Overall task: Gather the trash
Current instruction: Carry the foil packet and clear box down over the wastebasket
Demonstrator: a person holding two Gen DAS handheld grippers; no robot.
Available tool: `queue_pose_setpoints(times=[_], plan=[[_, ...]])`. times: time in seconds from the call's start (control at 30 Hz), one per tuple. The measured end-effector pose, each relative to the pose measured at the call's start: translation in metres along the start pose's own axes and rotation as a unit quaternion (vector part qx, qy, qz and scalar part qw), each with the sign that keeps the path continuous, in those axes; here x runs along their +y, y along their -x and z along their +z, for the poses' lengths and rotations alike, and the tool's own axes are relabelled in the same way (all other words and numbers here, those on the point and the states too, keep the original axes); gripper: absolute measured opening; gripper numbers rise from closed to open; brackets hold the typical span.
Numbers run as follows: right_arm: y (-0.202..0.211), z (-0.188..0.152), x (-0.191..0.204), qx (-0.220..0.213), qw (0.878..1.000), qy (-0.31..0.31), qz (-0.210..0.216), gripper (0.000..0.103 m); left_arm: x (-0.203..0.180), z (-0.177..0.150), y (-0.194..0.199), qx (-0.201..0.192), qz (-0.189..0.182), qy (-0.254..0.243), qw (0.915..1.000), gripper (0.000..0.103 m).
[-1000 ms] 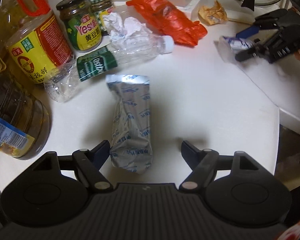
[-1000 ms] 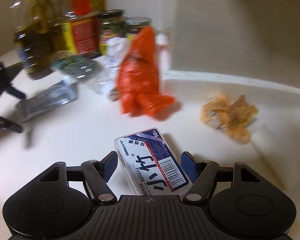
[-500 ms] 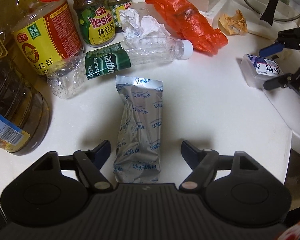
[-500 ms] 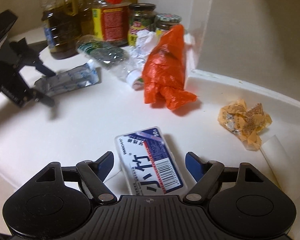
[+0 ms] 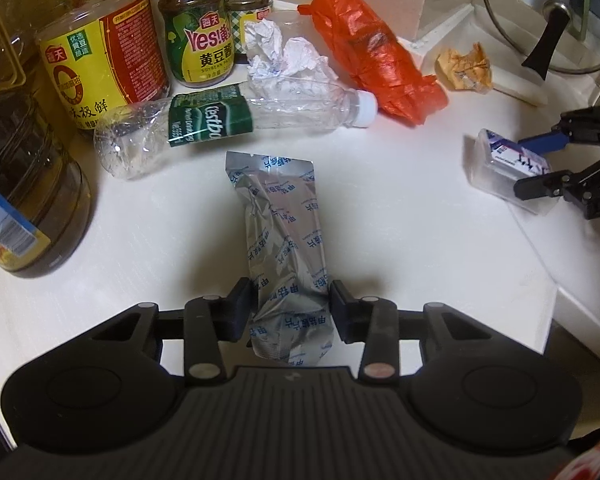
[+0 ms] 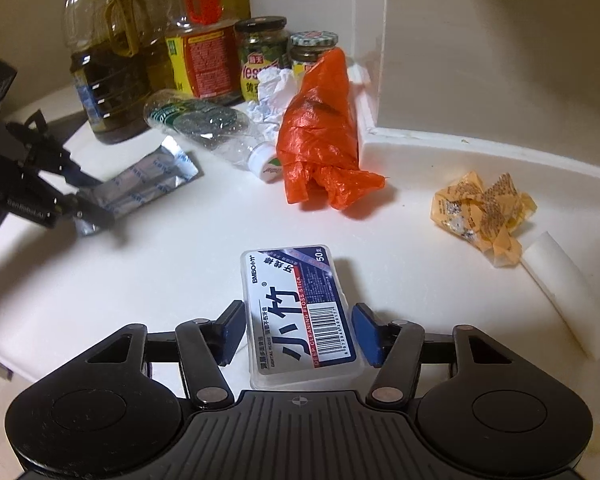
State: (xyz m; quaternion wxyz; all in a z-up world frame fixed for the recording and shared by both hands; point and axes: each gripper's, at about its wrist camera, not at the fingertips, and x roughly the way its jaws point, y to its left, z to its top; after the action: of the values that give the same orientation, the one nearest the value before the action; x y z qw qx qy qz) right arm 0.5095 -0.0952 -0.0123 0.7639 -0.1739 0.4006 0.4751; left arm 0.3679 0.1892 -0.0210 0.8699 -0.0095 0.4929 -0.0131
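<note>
Both grippers have narrowed on their targets since the earlier frames. On the left gripper the closing jaws now touch both sides of the silver foil pouch, taken at its near end so the length lies forward on the white counter. On the right gripper the closing jaws straddle the dental floss stick box across its narrow width, with slim gaps left at each pad. Crushed water bottle, orange plastic bag, crumpled tissue and yellow wrapper lie apart, uncollected.
</note>
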Motion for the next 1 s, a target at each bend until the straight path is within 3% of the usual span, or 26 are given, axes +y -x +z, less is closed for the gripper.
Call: queue_pose_setpoints(times=[0.47, 0.83, 1.0], plan=[[0.03, -0.021, 0.031, -0.046, 0.997, -0.055, 0.033, 0.058, -0.053, -0.042, 0.041, -0.049, -0.011, 0.059, 0.997, 0.037], [0.058, -0.051, 0.063, -0.047, 0.994, -0.043, 0.089, 0.058, -0.115, -0.098, 0.084, -0.078, 0.013, 0.137, 0.9874, 0.037], [0.077, -0.074, 0.082, -0.042, 0.993, -0.046, 0.096, 0.058, -0.138, -0.129, 0.097, -0.075, 0.003, 0.158, 0.9847, 0.037]])
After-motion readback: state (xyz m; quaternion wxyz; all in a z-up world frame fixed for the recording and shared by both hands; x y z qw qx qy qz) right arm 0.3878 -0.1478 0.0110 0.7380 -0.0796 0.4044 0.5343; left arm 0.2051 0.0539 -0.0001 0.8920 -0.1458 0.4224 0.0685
